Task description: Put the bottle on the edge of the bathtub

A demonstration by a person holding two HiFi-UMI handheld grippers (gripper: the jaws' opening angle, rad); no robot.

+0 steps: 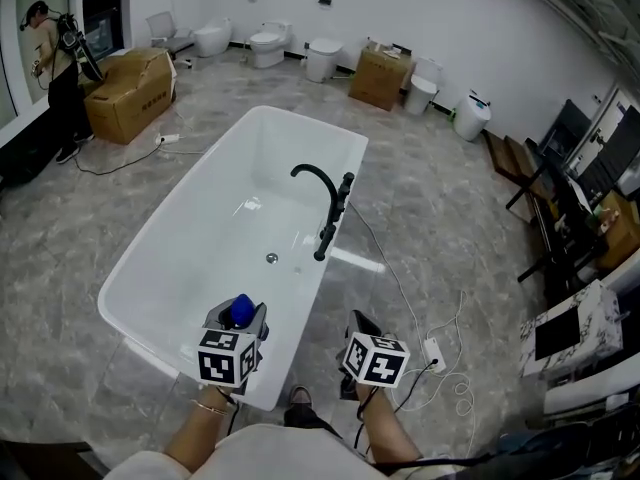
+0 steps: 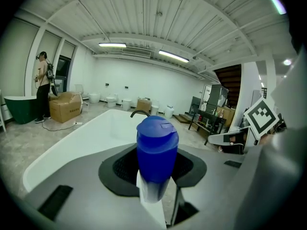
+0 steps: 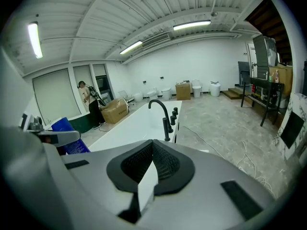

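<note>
A blue bottle (image 1: 240, 310) with a blue flip cap is held upright in my left gripper (image 1: 238, 320), just over the near end of the white bathtub (image 1: 190, 258). In the left gripper view the bottle (image 2: 157, 150) fills the space between the jaws, and both pads press on its sides. The tub (image 2: 81, 133) stretches away behind it. A black faucet (image 1: 325, 208) stands on the tub's right rim. My right gripper (image 1: 362, 333) hovers over the floor right of the tub's near corner. Its jaws (image 3: 152, 166) are shut with nothing between them, and the bottle (image 3: 72, 138) shows at that view's left.
White cables and a power strip (image 1: 432, 350) lie on the floor to the right of the tub. Cardboard boxes (image 1: 130, 93), several toilets (image 1: 268, 43) and a person (image 1: 55, 68) are at the far wall. Desks and shelving (image 1: 580, 218) line the right side.
</note>
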